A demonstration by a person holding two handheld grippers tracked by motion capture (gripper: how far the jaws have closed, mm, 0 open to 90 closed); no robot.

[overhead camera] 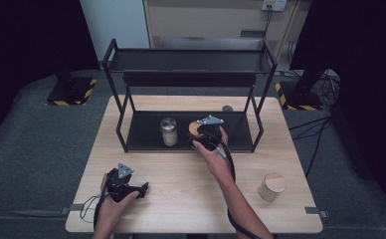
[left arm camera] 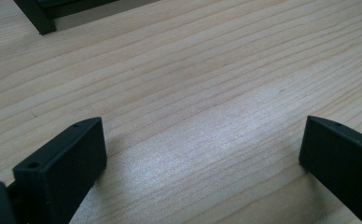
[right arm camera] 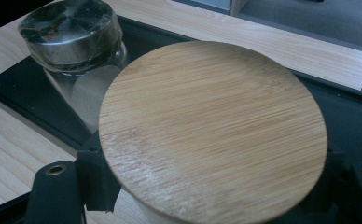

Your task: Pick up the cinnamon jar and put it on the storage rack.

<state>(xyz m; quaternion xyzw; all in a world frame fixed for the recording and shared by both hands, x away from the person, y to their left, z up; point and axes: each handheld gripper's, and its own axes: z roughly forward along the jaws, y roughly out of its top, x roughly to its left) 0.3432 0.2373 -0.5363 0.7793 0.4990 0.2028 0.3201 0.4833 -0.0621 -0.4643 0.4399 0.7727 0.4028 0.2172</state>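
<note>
The right gripper (overhead camera: 202, 130) is pinching a wood-lidded jar (right arm camera: 212, 130) over the rack's lower shelf (overhead camera: 141, 134), beside the metal-lidded jar (overhead camera: 169, 131). Placing looks underway; next it needs lowering flat, then releasing. The left gripper (overhead camera: 142, 189) is resting spread near the table's (overhead camera: 181, 199) front-left corner.

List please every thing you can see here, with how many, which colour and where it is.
Table: 1, light wood, middle of the grey floor.
Shelf rack: 1, black metal, two levels, on the far half of the table.
Glass jar: 1, clear with a silver lid, on the rack's lower shelf.
Wooden-lid jar: 1, bamboo-coloured lid, on the lower shelf beside the glass jar, between the right gripper's jaws.
Wooden container: 1, light wood, near right part of the table.
Small round thing: 1, dark, on the table behind the rack; too small to identify.
Left gripper: 1, black, jaws open over bare table, near left.
Right gripper: 1, black, closed on the wooden-lid jar.
</note>
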